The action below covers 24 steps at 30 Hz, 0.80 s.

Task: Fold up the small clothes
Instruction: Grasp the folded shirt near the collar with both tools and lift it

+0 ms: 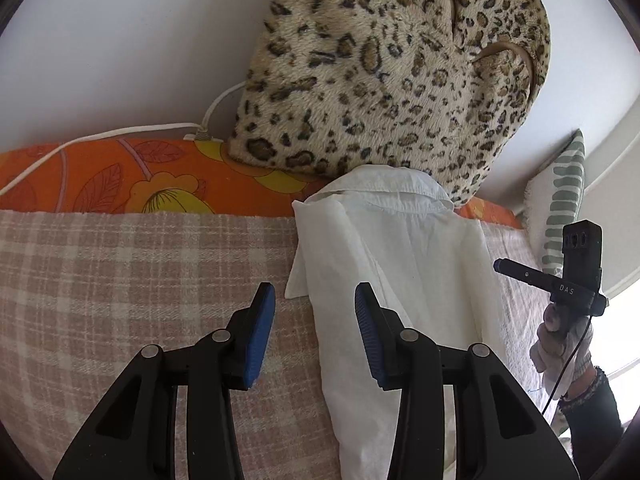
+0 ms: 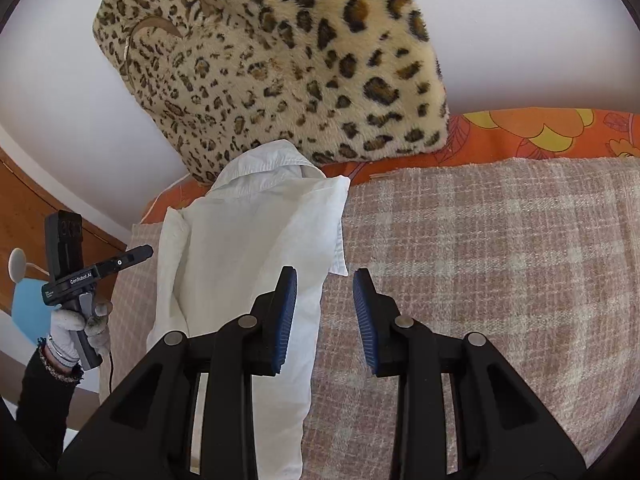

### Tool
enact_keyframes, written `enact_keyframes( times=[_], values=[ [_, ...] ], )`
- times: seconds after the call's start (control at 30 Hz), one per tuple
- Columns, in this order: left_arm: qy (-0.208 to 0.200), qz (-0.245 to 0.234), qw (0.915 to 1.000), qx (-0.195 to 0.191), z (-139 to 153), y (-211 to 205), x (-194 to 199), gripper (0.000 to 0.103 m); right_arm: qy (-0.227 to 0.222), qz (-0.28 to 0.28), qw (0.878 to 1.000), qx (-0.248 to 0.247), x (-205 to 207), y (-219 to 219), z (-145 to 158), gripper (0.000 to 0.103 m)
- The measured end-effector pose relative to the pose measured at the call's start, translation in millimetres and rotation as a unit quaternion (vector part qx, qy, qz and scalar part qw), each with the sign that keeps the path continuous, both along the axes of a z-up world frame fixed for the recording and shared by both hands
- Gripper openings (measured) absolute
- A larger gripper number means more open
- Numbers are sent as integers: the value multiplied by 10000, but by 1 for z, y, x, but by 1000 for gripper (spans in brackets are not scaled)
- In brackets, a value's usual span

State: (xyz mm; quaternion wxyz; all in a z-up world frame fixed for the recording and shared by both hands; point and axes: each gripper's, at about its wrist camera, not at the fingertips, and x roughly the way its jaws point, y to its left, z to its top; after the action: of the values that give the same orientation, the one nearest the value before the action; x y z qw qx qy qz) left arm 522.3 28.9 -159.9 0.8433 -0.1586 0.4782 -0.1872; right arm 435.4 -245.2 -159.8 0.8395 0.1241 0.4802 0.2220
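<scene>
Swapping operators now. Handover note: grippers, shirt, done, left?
Left gripper: open, empty, above the blanket at the shirt's edge.
Right gripper: open, empty, at the shirt's other edge.
White collared shirt: lies lengthwise on the plaid blanket, collar toward the leopard-print cushion.
Done: sides look folded in, making a narrow strip.
Left: probably fold it across its length, hem toward collar, then smooth it.

Bright soft daylight, sharp, fisheye-warped edges
</scene>
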Motion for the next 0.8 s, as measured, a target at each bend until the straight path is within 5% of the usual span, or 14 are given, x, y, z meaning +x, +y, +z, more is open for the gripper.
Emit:
enact_keyframes(
  times=[0.37,0.5,0.8],
  values=[
    [-187,-125,9981,573,-17,-14,37,40,-261,397,9967,-660,43,38,-22,31],
    [-183,-212,9989,379,-23,-15,50,46,-134,394,9987,-277,54,28,-24,31],
    [-476,-456,9958,634,-34,-37,59,46,-39,561,9982,-200,66,43,-37,31]
  ],
)
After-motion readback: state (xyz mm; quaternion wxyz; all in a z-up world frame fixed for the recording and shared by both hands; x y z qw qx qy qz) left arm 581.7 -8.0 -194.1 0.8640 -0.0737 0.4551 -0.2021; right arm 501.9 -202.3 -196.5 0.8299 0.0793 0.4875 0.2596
